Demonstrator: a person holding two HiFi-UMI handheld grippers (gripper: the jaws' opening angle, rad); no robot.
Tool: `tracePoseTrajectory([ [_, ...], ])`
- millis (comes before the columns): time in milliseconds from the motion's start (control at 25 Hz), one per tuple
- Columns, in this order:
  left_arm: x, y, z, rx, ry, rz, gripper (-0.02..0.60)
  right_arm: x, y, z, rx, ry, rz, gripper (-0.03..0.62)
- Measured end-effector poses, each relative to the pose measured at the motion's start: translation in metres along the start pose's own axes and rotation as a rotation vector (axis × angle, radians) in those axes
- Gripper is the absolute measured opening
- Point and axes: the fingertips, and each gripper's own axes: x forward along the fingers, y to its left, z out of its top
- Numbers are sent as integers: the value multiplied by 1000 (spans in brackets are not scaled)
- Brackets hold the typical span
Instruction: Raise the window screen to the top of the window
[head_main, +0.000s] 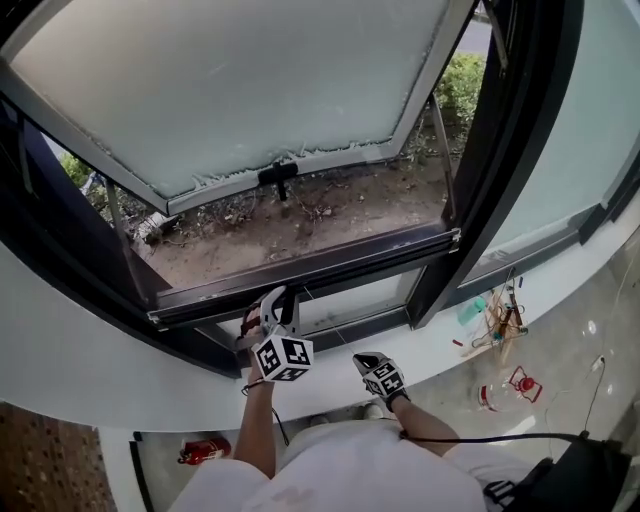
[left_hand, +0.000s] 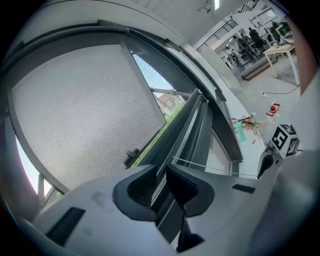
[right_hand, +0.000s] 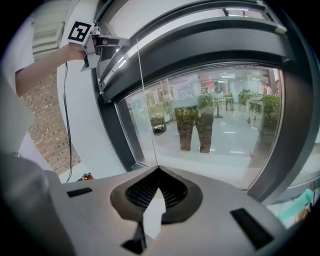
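Observation:
The window screen's dark bottom bar (head_main: 330, 265) runs across the opening, low in the window frame. My left gripper (head_main: 272, 308) is shut on this bar (left_hand: 172, 150), which passes between its jaws. A thin pull cord (head_main: 330, 322) leads from the bar down to my right gripper (head_main: 362, 360). In the right gripper view the cord (right_hand: 145, 100) rises from the closed jaw tips of the right gripper (right_hand: 158, 169) toward the left gripper (right_hand: 96, 46) at the upper left. A fine mesh pattern (left_hand: 75, 110) shows above the bar.
A frosted pane (head_main: 230, 80) with a black handle (head_main: 278, 175) is tilted open outward above bare soil. Below the bar is a fixed glass pane (right_hand: 210, 125). Clutter (head_main: 495, 325) lies on the white sill (head_main: 80, 340); a red extinguisher (head_main: 205, 450) is on the floor.

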Motion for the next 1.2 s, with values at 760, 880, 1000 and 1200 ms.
tracePoseTrajectory([
  [760,-29,-17,-3,-426,-77,-11,38,0,7,15,-27,-61,26,3],
  [880,-35,-23,-6,-497,-82,-25,2,0,8,17,-71,-58,10,3],
  [1000,-40,-23,-3,-523,-97,-21,2,0,8,16,-85,-63,3,3],
  [1200,-49,-20,-7,-663,-127,15,2,-1,14,15,-55,-100,22,3],
])
